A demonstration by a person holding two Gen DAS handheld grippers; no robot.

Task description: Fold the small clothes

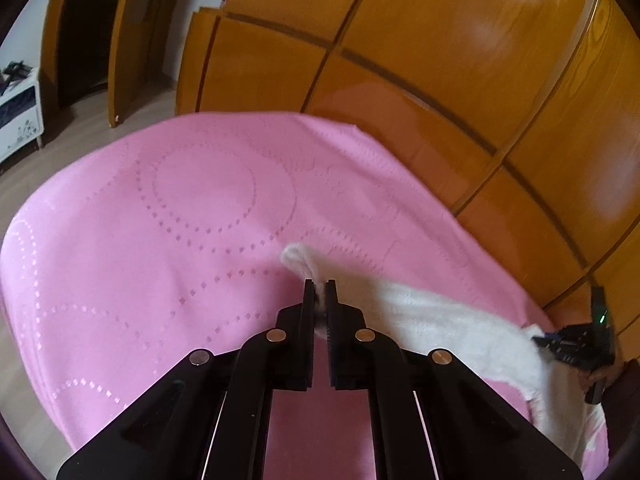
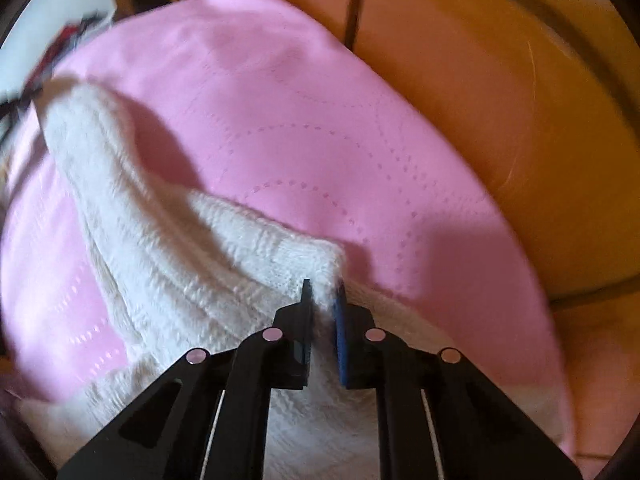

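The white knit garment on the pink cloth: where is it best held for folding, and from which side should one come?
Probably by its corners, from above. The garment lies stretched in a long band over the cloth. The left gripper already pinches one thin end, the right gripper a thick ribbed corner. Edges bunch easily between the fingers; the flat middle would not.

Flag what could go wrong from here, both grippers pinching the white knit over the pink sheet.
1. The left gripper pinches only a thin edge loop of the white knit garment; it may slip out under tension.
2. The right gripper bites a bunched corner, so a fold could trap the wrinkle.
3. The garment spans both grippers above the pink sheet; pulling them apart could stretch the knit.
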